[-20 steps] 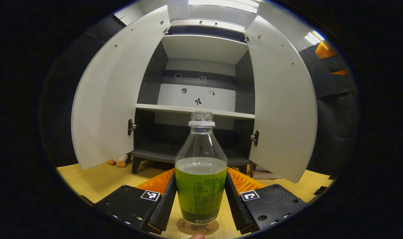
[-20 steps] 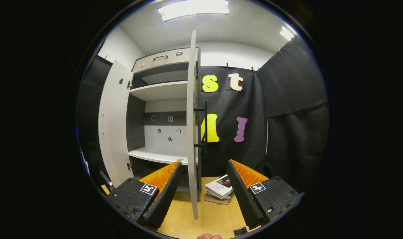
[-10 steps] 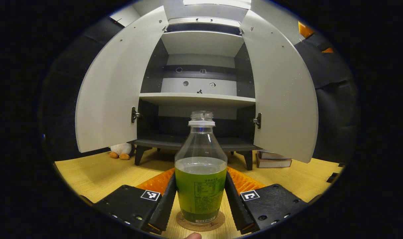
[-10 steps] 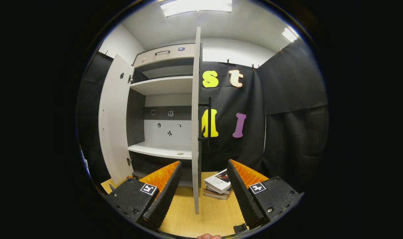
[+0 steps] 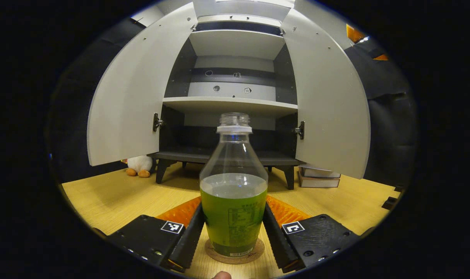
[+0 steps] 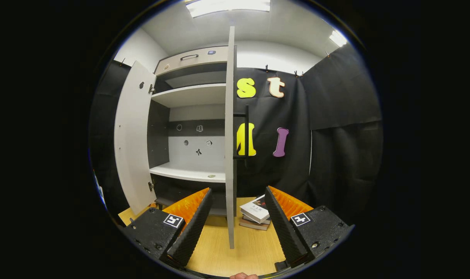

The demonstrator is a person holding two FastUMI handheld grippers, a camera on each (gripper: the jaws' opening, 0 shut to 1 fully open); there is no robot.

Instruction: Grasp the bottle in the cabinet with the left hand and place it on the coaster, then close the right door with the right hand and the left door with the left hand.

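Left gripper view: the bottle [image 5: 234,186] is standing upright at lower centre of the frame, its base resting on the round coaster [image 5: 235,252] on the wooden bench [image 5: 115,197].
Left tongs [image 5: 234,236]: the two fingers are lying against the bottle's lower sides, one on each flank, holding it; I cannot tell how firmly they are pressing.
Bottle, handling: clear plastic, uncapped, with green liquid filling roughly the lower half, so it is probably fairly light and bottom-weighted; the wall looks thin and may dent under a hard squeeze, and the open neck means any tilt is risking a spill.
Where to take hold: low on the filled, labelled part, where the fingers are sitting now, looks the stiffest and steadiest place; the bare shoulder and neck look slicker and narrower.
Cabinet [image 5: 235,100]: occupying the upper middle of the frame, with the left door [image 5: 130,97] and the right door [image 5: 328,104] both swung wide.
Right gripper view: the right door's edge [image 6: 230,135] is running down the middle of the frame, its dark handle [image 6: 246,133] just right of it.
Right tongs [image 6: 237,224]: gaping wide, holding nothing, the door edge showing between the fingers but apart from them.
Step in hand: the placing looks nearly done; letting go without tipping the bottle seems the next concern, with both doors not yet closed.
Also on the bench: stacked books [image 6: 255,215] at lower centre, a small plush toy [image 5: 139,166] by the cabinet's left foot.
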